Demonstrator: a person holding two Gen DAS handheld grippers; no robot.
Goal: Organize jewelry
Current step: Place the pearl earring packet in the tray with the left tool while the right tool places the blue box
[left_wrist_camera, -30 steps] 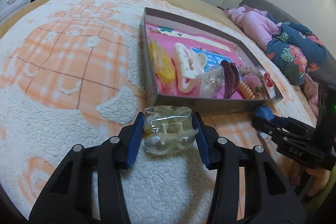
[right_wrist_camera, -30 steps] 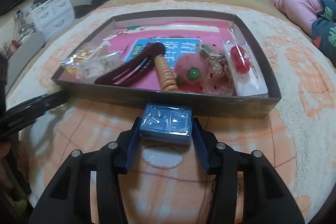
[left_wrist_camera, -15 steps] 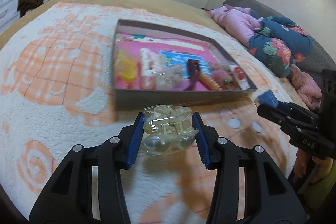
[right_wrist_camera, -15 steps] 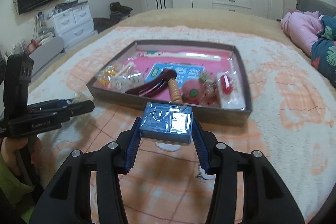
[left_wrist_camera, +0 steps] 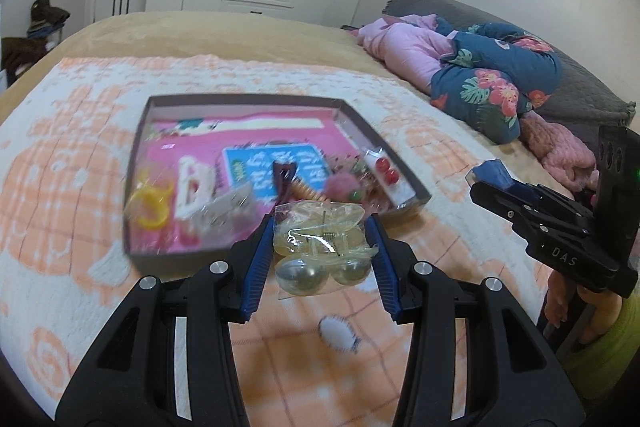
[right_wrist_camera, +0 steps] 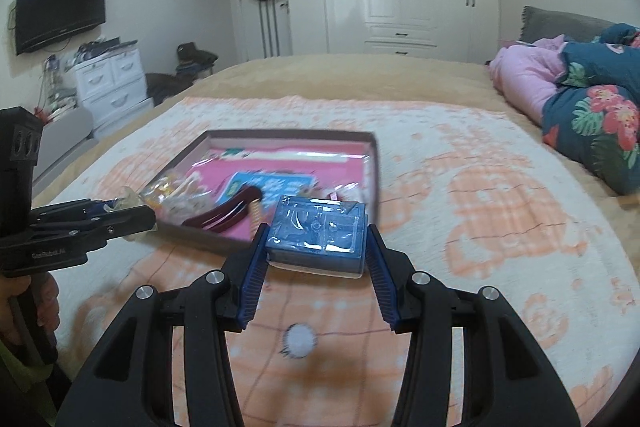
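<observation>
A: The left gripper (left_wrist_camera: 320,247) – what's in it?
B: A clear-bagged hair claw (left_wrist_camera: 320,251), clamped above the blanket (left_wrist_camera: 60,267), near the tray's (left_wrist_camera: 136,163) front edge.
A: The right gripper (right_wrist_camera: 316,247)?
B: It clamps a blue box (right_wrist_camera: 316,235), likewise lifted, by the tray's front right corner.

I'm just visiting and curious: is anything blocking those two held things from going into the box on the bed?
Nothing visible blocks either. The left gripper holds a clear hair clip and the right gripper a small blue box, both above the blanket. The open tray lies just ahead, lidless, though already crowded with accessories.
</observation>
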